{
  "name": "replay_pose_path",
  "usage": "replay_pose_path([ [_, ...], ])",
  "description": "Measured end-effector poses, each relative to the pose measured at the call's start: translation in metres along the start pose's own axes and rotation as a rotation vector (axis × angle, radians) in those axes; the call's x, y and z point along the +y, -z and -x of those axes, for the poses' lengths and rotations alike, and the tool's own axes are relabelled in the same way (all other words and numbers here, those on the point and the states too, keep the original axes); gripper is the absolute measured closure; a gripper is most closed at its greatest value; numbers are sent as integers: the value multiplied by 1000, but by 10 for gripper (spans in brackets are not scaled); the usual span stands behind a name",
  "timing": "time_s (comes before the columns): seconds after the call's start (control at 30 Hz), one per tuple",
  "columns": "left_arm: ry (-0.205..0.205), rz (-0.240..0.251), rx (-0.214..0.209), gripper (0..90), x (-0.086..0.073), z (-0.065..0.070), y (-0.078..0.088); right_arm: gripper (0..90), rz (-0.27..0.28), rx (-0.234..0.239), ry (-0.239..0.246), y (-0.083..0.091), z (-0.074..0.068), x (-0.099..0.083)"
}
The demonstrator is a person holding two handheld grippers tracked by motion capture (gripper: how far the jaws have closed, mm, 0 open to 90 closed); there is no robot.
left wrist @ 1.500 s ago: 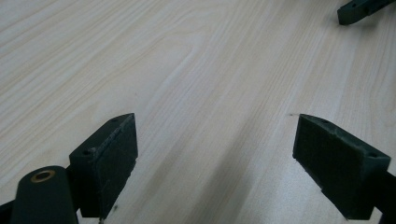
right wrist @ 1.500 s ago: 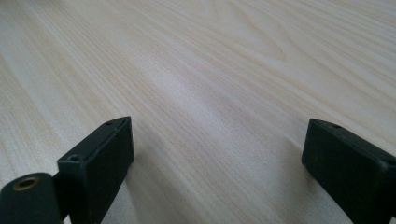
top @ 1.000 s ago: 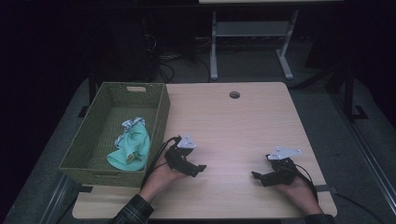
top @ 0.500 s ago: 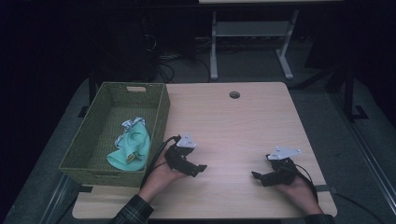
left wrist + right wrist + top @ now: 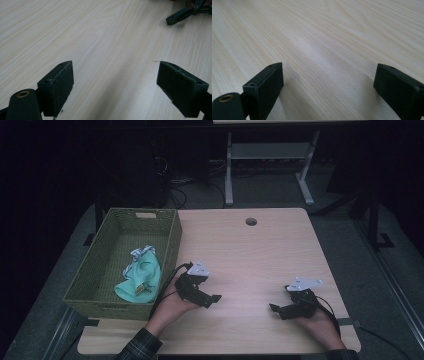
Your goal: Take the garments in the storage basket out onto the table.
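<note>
Both grippers are seen resting low on the wooden table, and nothing is held in either of them. The left gripper is parked just beside the woven basket, its jaws spread wide apart; in the left gripper view only bare wood grain is seen between its pads. The right gripper is set down well apart from it, near the table's right front corner, and its jaws are likewise wide apart over bare wood, as is shown in the right gripper view.

The mint-green cloth is found inside the basket, crumpled against the near right wall, with a patterned white piece at its upper end. It is touched by neither gripper. The tabletop itself is left bare apart from the cable hole at the far edge.

Judged from how things lie, the putting-away appears to be finished: the cloth is already lodged in the basket, and no further item is seen waiting on the table. If anything is left, it is probably only that the grippers be kept at rest or drawn back.
</note>
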State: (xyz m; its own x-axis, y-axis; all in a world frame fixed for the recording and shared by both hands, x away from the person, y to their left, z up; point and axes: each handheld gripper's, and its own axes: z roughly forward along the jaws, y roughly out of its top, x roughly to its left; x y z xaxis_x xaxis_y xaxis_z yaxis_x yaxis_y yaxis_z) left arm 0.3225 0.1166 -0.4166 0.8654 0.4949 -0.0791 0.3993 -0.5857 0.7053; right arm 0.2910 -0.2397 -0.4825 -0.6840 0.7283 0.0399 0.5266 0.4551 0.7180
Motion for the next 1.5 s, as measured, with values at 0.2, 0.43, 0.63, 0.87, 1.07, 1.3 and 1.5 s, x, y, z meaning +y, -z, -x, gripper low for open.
replay_pose_path([
  [0.2,-9,-4,-1,137,3,1,3,88,0,0,0,0,0,0],
  [0.43,-23,-18,14,137,6,3,6,88,0,0,0,0,0,0],
  [0.63,-29,-21,8,137,10,2,7,88,-2,-1,0,0,0,0],
  [0.87,-37,-31,4,137,12,3,11,88,-3,-1,0,0,0,0],
  [1.07,-45,-32,-2,136,15,3,13,88,-1,0,0,0,0,0],
  [1.3,-48,-23,-7,136,22,1,21,88,-1,0,-1,0,0,0],
  [1.5,-57,-23,-37,137,25,-1,24,88,0,0,-1,0,0,0],
])
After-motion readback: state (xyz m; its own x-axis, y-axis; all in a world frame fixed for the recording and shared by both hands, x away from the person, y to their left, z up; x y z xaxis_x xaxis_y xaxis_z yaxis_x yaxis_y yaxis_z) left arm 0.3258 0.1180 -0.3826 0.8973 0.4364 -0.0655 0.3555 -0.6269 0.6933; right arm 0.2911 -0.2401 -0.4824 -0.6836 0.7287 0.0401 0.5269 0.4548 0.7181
